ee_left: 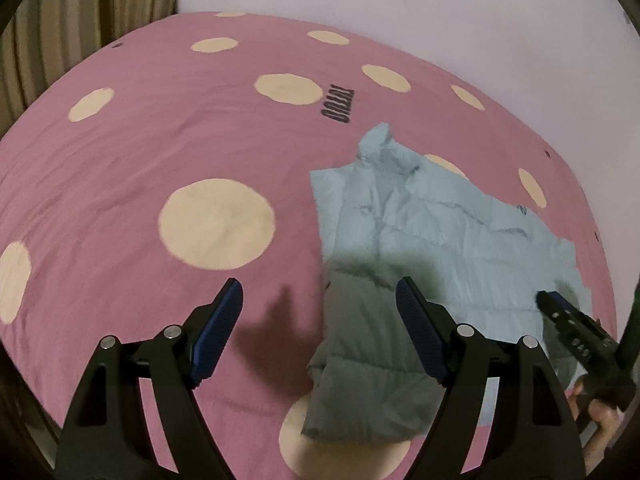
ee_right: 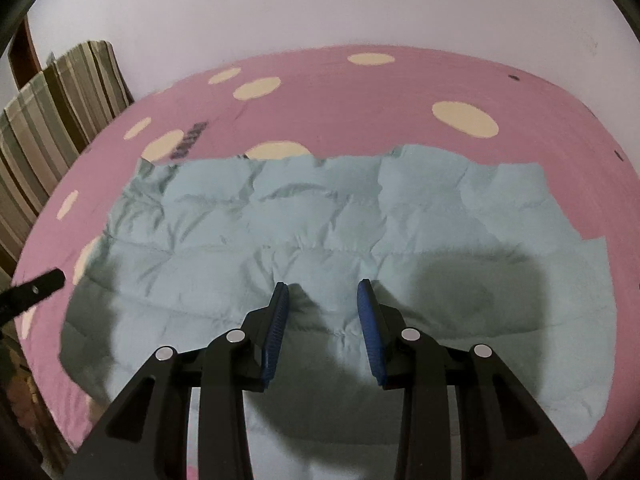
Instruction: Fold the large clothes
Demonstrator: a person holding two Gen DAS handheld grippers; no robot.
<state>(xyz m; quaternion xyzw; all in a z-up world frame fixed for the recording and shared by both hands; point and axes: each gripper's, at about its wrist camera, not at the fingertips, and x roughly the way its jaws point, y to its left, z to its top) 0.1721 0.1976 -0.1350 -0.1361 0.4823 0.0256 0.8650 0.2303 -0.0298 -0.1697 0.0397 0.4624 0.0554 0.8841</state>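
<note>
A light blue quilted puffer jacket [ee_left: 432, 232] lies spread flat on a pink bedsheet with cream dots [ee_left: 160, 140]. In the left wrist view my left gripper [ee_left: 319, 294] is open wide and empty, hovering above the jacket's near left edge. My right gripper shows there at the right edge [ee_left: 560, 316]. In the right wrist view the jacket [ee_right: 320, 216] fills the middle. My right gripper [ee_right: 323, 294] is open and empty just above the jacket's middle. The tip of my left gripper [ee_right: 44, 282] shows at the left.
The bedsheet [ee_right: 360, 92] covers a bed against a pale wall [ee_right: 320, 4]. A striped curtain or cushion [ee_right: 52, 112] stands at the left, also in the left wrist view [ee_left: 72, 12]. Black lettering [ee_left: 340, 104] is printed on the sheet beyond the jacket.
</note>
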